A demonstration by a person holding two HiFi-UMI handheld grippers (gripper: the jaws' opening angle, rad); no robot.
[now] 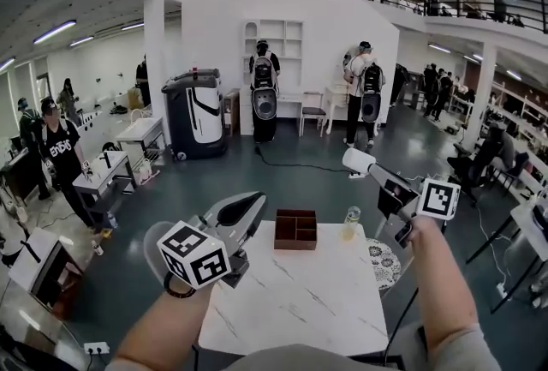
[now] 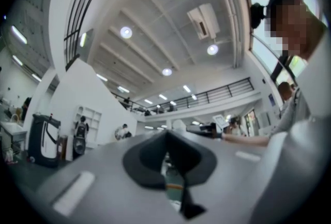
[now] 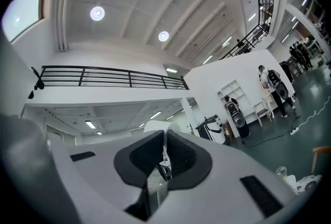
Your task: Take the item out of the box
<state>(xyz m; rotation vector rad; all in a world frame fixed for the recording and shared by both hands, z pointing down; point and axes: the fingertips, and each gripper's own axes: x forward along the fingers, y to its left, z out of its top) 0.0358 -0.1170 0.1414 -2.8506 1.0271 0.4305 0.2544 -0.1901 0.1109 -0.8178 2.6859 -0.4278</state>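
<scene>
Counter: your white marble counter (image 1: 291, 296) lies straight below you, with its near edge by your forearms.
Box: the brown box (image 1: 295, 229) sits at the far edge of the counter, about midway along it. Its open top faces up and dividers split it into compartments.
Item: you cannot tell from here what lies in the box, because the compartments only show dark.
Glass: a small clear glass (image 1: 351, 221) stands at the far right corner of the counter, to the right of the box and apart from it.
Left gripper: your left gripper (image 1: 254, 205) hangs by the far left corner of the counter, left of the box and not touching it. Its nose points far and to the right. The jaws are together with only a thin slit between them, and nothing is in that slit.
Right gripper: your right gripper (image 1: 358, 160) is raised beyond the far right corner, above the glass, with its white nose pointing far and to the left. Its jaws are together too, with nothing held.
Far room: people stand well off by a white shelf (image 1: 282, 39) on the far wall.
</scene>
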